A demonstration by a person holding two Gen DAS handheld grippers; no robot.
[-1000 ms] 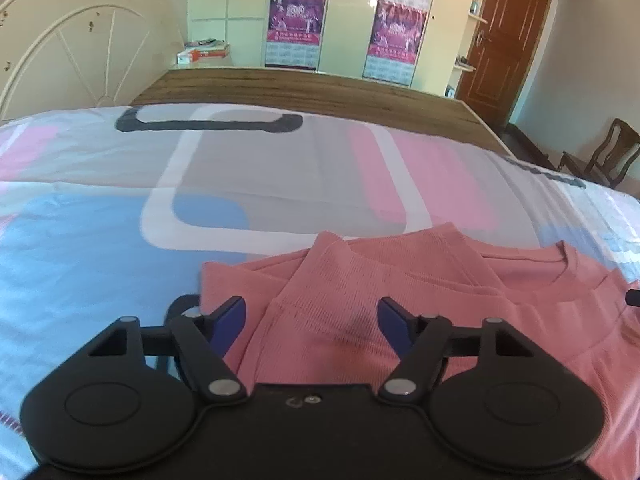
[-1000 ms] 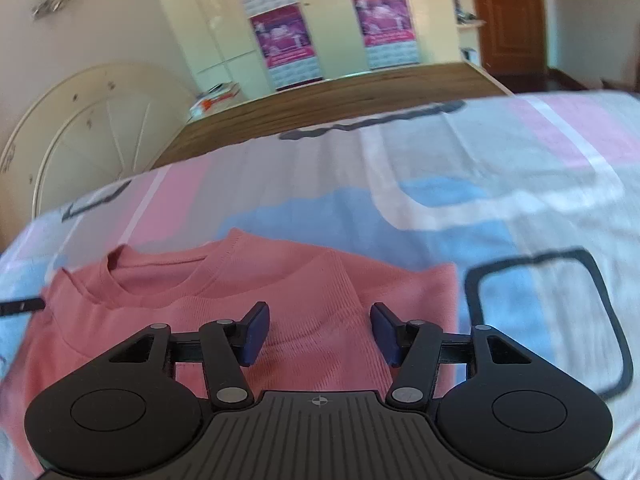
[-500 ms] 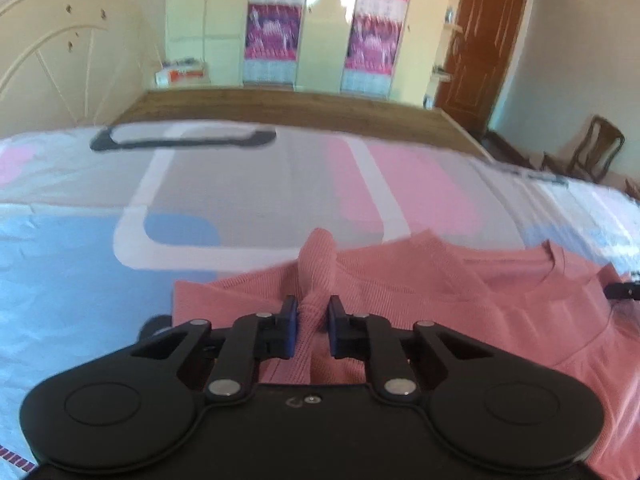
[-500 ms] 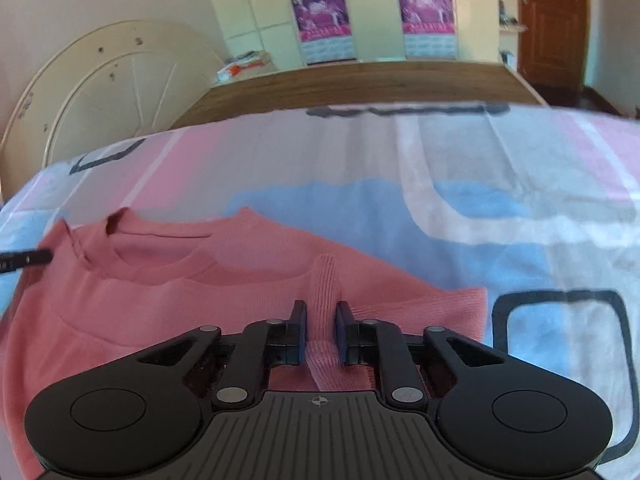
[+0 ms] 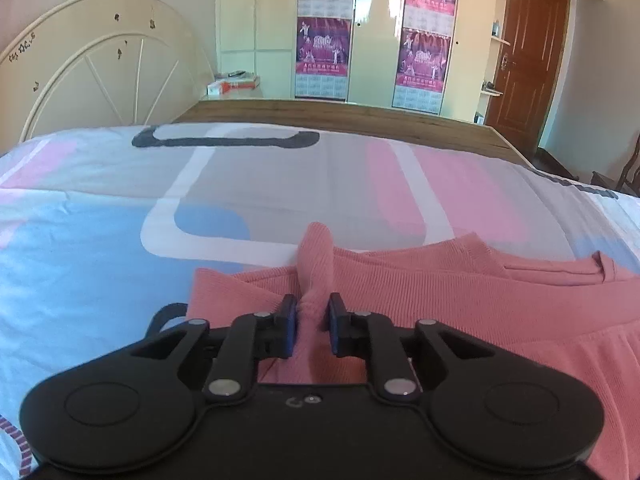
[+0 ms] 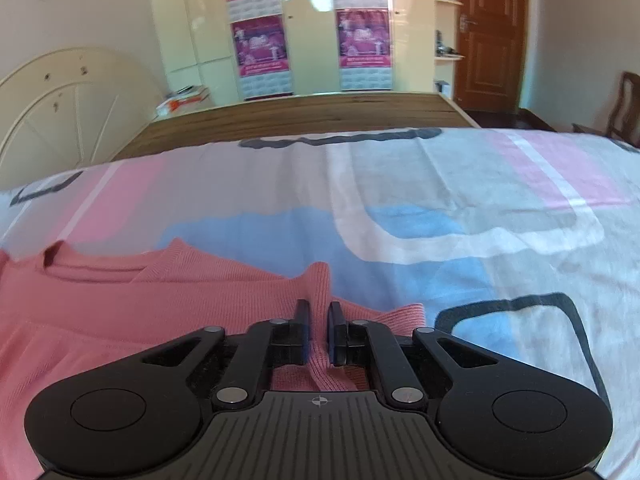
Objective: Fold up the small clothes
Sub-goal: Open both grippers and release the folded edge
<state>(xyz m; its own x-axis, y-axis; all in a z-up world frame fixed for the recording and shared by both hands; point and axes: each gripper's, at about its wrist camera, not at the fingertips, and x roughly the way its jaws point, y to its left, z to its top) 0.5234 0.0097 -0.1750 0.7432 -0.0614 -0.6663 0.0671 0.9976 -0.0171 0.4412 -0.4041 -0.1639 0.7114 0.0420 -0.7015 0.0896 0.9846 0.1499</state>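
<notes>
Left wrist view: the left gripper [image 5: 313, 309] pinches a raised fold of the pink knit top [image 5: 460, 292] lying on the patterned bedsheet [image 5: 100, 248]; its jaws are easing apart around the bunched fabric.

Right wrist view: the right gripper [image 6: 318, 314] is clamped narrowly on another fold of the pink knit top [image 6: 120, 304].

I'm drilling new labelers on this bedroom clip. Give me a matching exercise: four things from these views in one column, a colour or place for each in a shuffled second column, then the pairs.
Things:
1. sweater
2. door
3. headboard
4. posters

Colour or place:
A. cream, arched, with spokes
B. pink, lying on the bedspread
C. purple, on the wardrobe doors
D. brown wood, far right of the room

Pairs: 1-B, 2-D, 3-A, 4-C
</notes>
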